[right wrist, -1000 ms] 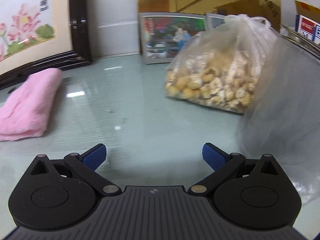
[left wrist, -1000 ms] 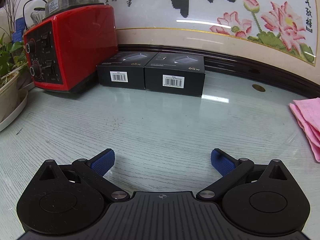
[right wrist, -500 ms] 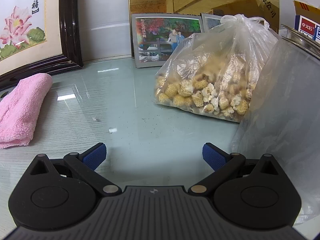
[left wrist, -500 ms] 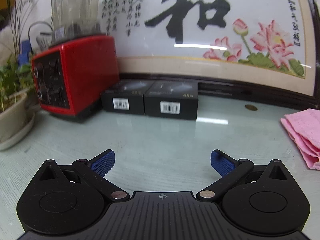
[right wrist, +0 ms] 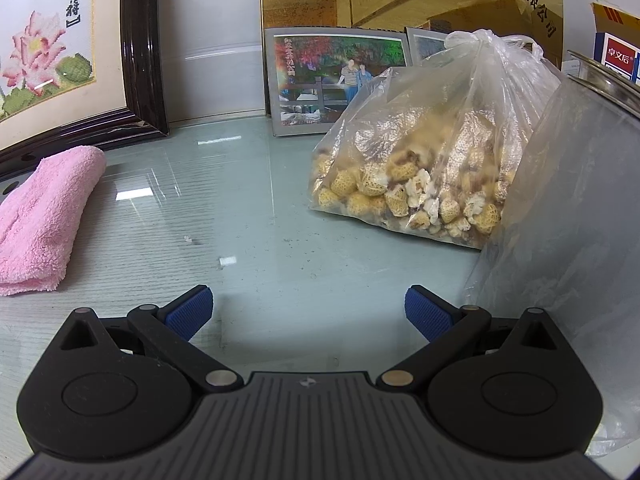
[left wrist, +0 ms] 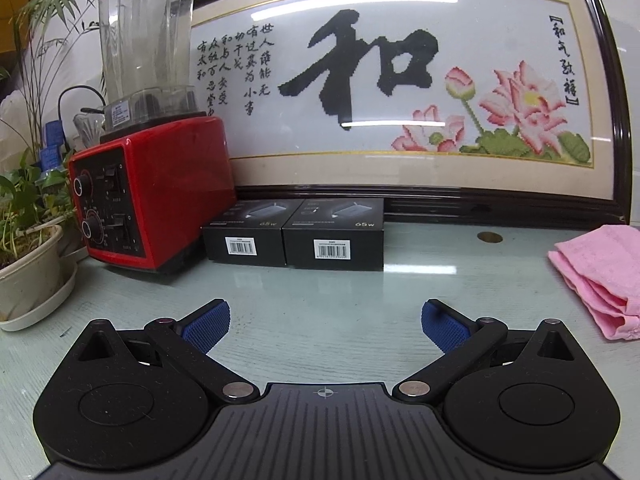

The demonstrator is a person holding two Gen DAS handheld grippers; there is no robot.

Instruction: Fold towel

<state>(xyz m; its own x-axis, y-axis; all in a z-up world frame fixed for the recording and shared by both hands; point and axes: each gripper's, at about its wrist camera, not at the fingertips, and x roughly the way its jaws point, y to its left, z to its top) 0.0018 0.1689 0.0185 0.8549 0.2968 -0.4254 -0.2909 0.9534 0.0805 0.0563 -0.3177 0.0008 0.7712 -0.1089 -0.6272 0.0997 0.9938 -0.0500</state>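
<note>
A pink towel (left wrist: 600,272) lies folded in layers on the glass table at the right edge of the left wrist view. It also shows at the left of the right wrist view (right wrist: 44,212). My left gripper (left wrist: 325,324) is open and empty, low over the table, left of the towel. My right gripper (right wrist: 309,312) is open and empty, right of the towel, apart from it.
A red blender (left wrist: 152,184), two black boxes (left wrist: 294,236) and a potted plant (left wrist: 24,264) stand at the left back. A framed cross-stitch picture (left wrist: 400,92) leans behind. A plastic bag of dried food (right wrist: 424,168), a photo frame (right wrist: 320,80) and a wrapped pot (right wrist: 580,220) stand right.
Both grippers have tilted up and drawn back from the table. The towel has shifted towards the edge in each view. Both stay open.
</note>
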